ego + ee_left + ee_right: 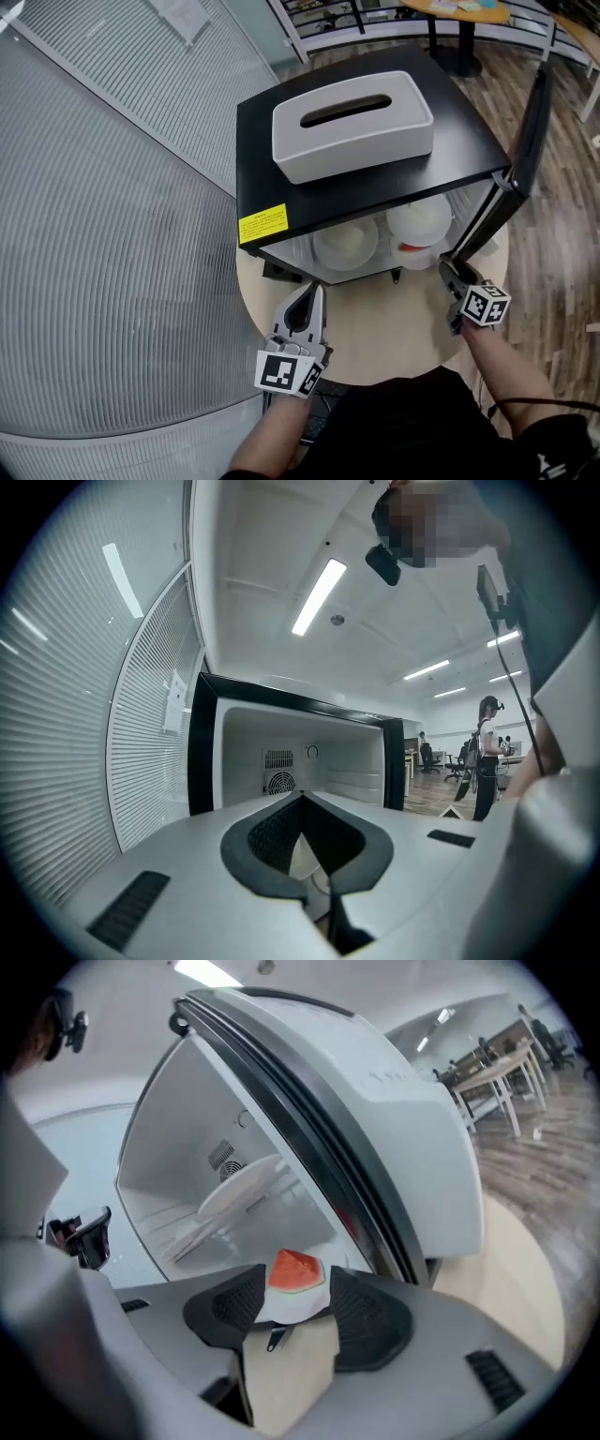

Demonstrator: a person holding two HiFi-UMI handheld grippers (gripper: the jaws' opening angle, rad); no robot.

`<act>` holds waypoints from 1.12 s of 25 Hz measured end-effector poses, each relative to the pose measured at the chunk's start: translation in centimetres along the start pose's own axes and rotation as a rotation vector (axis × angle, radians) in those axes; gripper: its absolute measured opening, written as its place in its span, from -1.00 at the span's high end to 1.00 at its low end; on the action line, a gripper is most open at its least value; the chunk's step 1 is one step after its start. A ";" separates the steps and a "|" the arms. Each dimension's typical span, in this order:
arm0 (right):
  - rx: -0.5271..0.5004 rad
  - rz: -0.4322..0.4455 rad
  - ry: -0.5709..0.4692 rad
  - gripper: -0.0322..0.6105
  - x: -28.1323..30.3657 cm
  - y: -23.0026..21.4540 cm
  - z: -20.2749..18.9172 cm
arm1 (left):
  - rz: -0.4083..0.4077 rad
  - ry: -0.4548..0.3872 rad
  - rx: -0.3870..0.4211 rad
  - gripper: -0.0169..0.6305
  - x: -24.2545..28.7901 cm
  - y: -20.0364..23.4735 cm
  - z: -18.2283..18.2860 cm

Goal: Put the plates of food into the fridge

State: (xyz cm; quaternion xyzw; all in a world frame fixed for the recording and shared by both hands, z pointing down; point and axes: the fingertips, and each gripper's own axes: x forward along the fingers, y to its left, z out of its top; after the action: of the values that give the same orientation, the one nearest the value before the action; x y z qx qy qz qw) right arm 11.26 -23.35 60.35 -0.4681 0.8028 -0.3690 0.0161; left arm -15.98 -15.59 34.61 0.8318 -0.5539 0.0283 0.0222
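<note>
The small black fridge stands open on a round beige table, its door swung out to the right. Inside lie a white plate at the left, another white plate at the right, and below it a plate with a red watermelon slice at the front edge. My right gripper is open just in front of that watermelon plate, which shows between its fingertips. My left gripper is shut and empty, resting before the fridge.
A white tissue box sits on top of the fridge. A ribbed glass wall runs along the left. The open door stands close to my right gripper. A person stands far off in the room.
</note>
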 end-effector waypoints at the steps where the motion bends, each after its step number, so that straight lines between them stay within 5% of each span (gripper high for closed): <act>1: -0.047 -0.006 -0.021 0.21 -0.6 0.4 0.9 | -0.004 -0.005 0.001 0.94 -0.2 0.0 0.1; 13: -0.485 -0.009 -0.093 0.21 -6.2 8.0 5.9 | 0.016 -0.036 -0.003 0.94 -3.9 0.9 0.4; 28: -0.496 0.045 -0.197 0.29 -11.5 13.0 9.8 | 0.061 -0.090 -0.011 0.94 -7.2 0.7 2.0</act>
State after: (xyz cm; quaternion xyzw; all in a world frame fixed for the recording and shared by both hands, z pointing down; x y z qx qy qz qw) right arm 11.74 -16.50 41.69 -0.4736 0.8734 -0.1131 -0.0131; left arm -19.40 -9.38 32.15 0.8148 -0.5797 -0.0114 0.0009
